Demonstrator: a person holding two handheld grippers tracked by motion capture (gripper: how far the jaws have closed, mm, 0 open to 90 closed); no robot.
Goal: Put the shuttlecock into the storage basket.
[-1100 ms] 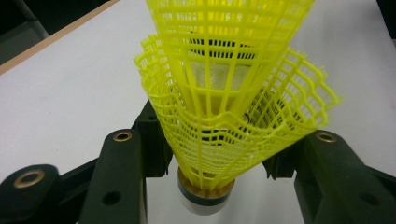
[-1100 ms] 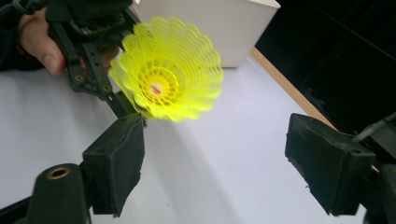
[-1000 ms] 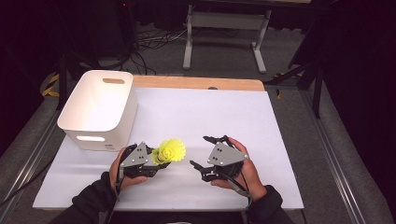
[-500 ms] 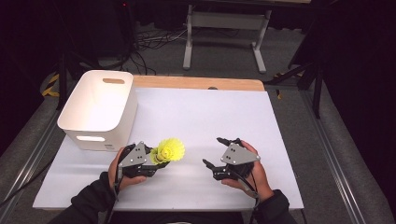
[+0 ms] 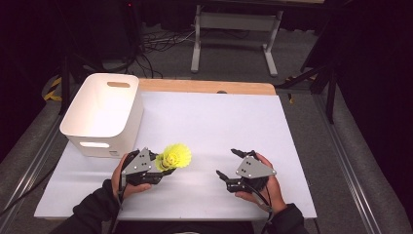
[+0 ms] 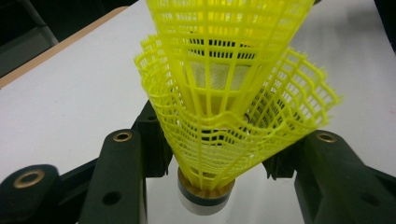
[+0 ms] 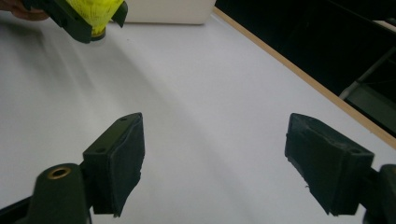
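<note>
A yellow plastic shuttlecock (image 5: 176,156) with a mesh skirt is clamped in my left gripper (image 5: 163,164) near the table's front left. In the left gripper view two mesh skirts look nested one inside the other (image 6: 224,116), and the jaws of the left gripper (image 6: 210,161) press on the lower skirt just above the cork base. My right gripper (image 5: 226,163) is held to the right of it, low over the white tabletop (image 5: 219,122), open and with nothing between its pads (image 7: 123,158). From the right gripper view the shuttlecock (image 7: 95,11) sits far off at top left.
A white plastic bin (image 5: 104,114) with handle slots stands at the left, just behind the left gripper. A wooden strip (image 5: 209,87) runs along the table's far edge. Beyond it are a metal stand's legs and cables on a dark floor.
The right gripper has drifted to the right, away from the shuttlecock, still open. The left gripper and shuttlecock have stayed put.
</note>
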